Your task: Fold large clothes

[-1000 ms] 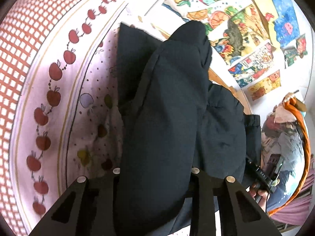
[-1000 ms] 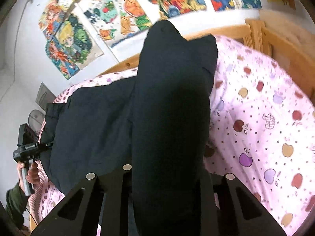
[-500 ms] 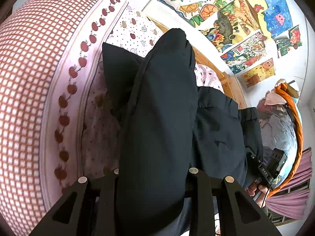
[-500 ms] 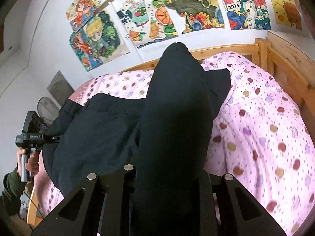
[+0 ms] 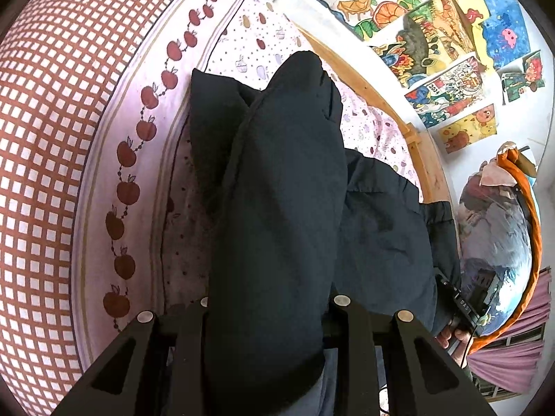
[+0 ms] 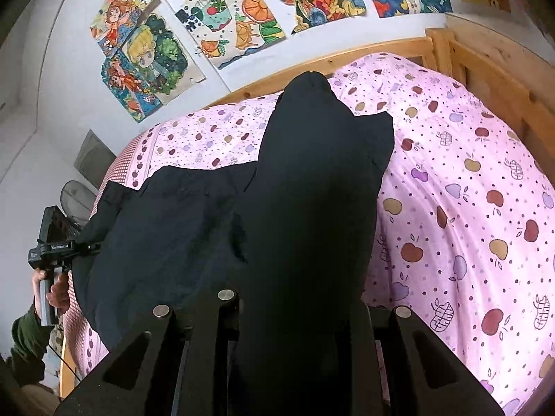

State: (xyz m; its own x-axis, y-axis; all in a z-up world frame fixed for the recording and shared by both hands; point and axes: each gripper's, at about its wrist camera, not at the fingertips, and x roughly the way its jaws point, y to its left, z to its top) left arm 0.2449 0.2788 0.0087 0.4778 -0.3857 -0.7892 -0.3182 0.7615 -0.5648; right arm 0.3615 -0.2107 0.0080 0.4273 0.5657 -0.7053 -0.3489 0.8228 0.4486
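Note:
A large dark navy garment [image 5: 277,201] lies over a bed with a pink apple-print cover [image 5: 145,159]. My left gripper [image 5: 270,312] is shut on a thick fold of the garment, which drapes over the jaws and hides the fingertips. My right gripper [image 6: 298,305] is shut on another fold of the same garment [image 6: 312,208], held up over the bed cover [image 6: 468,208]. Each gripper shows at the edge of the other's view, the right one [image 5: 461,308] and the left one [image 6: 52,246], at the garment's far end.
A wooden bed frame [image 6: 485,69] runs along the far and right sides. Colourful drawings [image 6: 242,17] hang on the white wall. A red checked part of the cover [image 5: 45,138] is at the left. An orange-edged bundle [image 5: 503,242] stands beside the bed.
Both grippers have kept their hold and lifted and tilted with the garment. More of the pink cover and the wall drawings now shows in both views.

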